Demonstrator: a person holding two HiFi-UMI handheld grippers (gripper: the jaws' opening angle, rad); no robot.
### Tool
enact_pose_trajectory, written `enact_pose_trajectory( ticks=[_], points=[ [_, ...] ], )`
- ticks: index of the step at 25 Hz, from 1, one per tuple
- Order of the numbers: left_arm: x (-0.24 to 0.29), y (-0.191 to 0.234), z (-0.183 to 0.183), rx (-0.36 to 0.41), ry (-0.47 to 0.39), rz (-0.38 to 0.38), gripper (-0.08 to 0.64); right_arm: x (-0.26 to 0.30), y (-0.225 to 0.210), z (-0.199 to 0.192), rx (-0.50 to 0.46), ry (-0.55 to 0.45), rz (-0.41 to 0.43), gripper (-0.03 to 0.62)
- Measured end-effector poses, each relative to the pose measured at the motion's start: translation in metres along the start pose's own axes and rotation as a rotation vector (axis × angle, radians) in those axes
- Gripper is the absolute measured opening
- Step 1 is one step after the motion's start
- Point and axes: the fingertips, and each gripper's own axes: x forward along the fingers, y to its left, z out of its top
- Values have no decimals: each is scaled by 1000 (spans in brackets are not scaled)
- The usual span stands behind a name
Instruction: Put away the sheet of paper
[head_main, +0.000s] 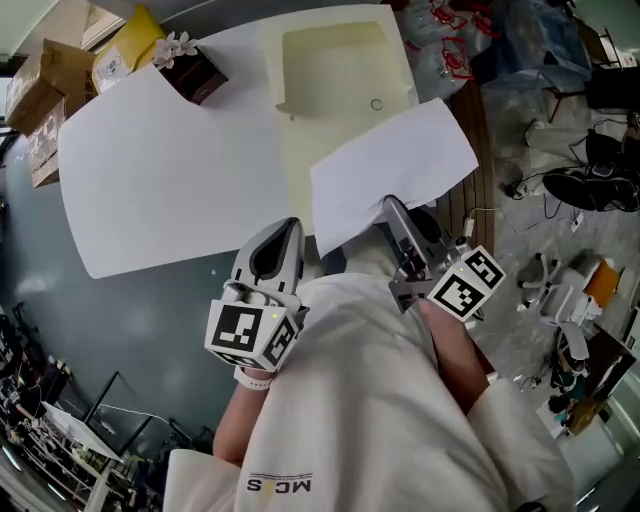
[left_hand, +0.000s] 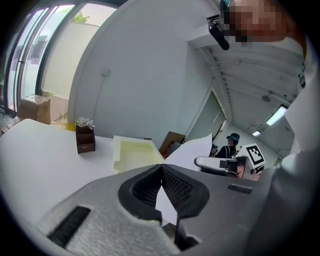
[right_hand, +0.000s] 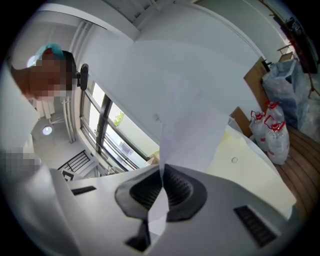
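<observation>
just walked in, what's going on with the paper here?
A person works with a tool in each hand. The right tool is shut on a sheet of paper and holds it up off the white table, close to the pale yellow tray. The left tool is shut with nothing in it, beside the sheet's lower corner. The sheet is not yet set down anywhere.

Sheet (head_main: 395, 165): near edge hidden behind right hand-held gripper (head_main: 390, 207). It covers tray (head_main: 330, 60) front right part. Shirt (head_main: 370, 400) hides tabletop (head_main: 170, 170) near edge at centre. White sliver (left_hand: 167, 207) low between left hand-held gripper (left_hand: 161, 167) jaws: can't tell what. Background person (left_hand: 231, 142) tiny, no detail.
</observation>
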Motion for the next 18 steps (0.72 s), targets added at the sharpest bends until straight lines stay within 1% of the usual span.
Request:
enact_pose_trajectory(
  ticks=[4,7,10,14,18],
  points=[
    [13,2,-1,4,15,18,26,17,-12,7,41,-3,22,14],
    [21,7,-3,1,23,34,26,28,-22,9,65,-7,24,14],
    [25,12,-2,15,24,50,26,36,-33,9,108,-18,21,14],
    [29,17,-5,13,34,62,26,45,-53,1,220,-38,-4,14],
    [36,26,-17,3,65,74,26,53,-75,-19,351,-51,-41,14]
  ],
)
